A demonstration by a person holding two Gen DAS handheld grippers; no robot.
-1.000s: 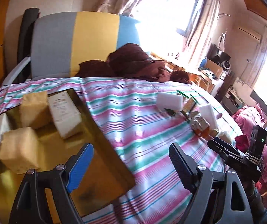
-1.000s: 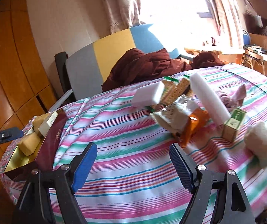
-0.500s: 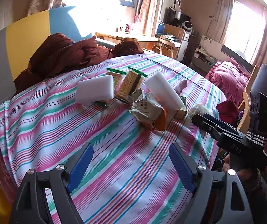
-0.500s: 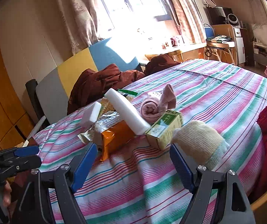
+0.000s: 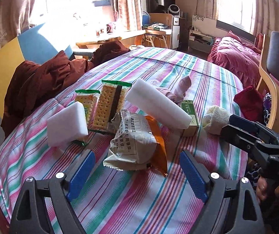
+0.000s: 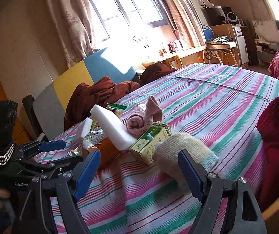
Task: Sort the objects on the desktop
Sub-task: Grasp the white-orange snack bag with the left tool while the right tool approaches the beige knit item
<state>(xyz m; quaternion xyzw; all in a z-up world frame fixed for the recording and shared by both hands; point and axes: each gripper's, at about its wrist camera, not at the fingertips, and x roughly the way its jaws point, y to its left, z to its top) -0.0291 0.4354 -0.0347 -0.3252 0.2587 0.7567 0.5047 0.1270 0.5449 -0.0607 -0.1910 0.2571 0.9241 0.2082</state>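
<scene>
Where the left wrist camera looks out, the left gripper (image 5: pixel 135 170) hangs low over the striped tablecloth (image 5: pixel 207 74) with its blue-padded fingers (image 5: pixel 81 172) spread apart and nothing between them. Just ahead lies a grey snack packet (image 5: pixel 133 136), with an orange wrapper (image 5: pixel 158 142) touching its right side. Behind it rest two cracker packs (image 5: pixel 108 105) – a short white foam block (image 5: pixel 67 124) leans on the left one. A long white foam block (image 5: pixel 157 105) lies tilted, its lower end on a green carton (image 5: pixel 190 113). A rolled pink sock (image 5: pixel 176 93) sits behind the carton; a cream sock (image 5: pixel 216 120) lies to its right, next to the tip of the right gripper (image 5: pixel 235 128), whose tip appears nearly closed from this side.

In the right wrist view, the right gripper (image 6: pixel 139 170) shows its fingers apart and empty. The cream sock (image 6: pixel 184 152) lies partly behind the right-hand finger (image 6: pixel 190 173), touching the green carton (image 6: pixel 149 142). The long foam block (image 6: pixel 112 127) slopes onto the carton – the pink sock (image 6: pixel 141 120) is beside it. The left gripper (image 6: pixel 61 152) reaches in from the left, fingers apart, toward the orange wrapper (image 6: pixel 108 150). A dark red cloth (image 6: pixel 277 132) hangs at the table's right edge.
</scene>
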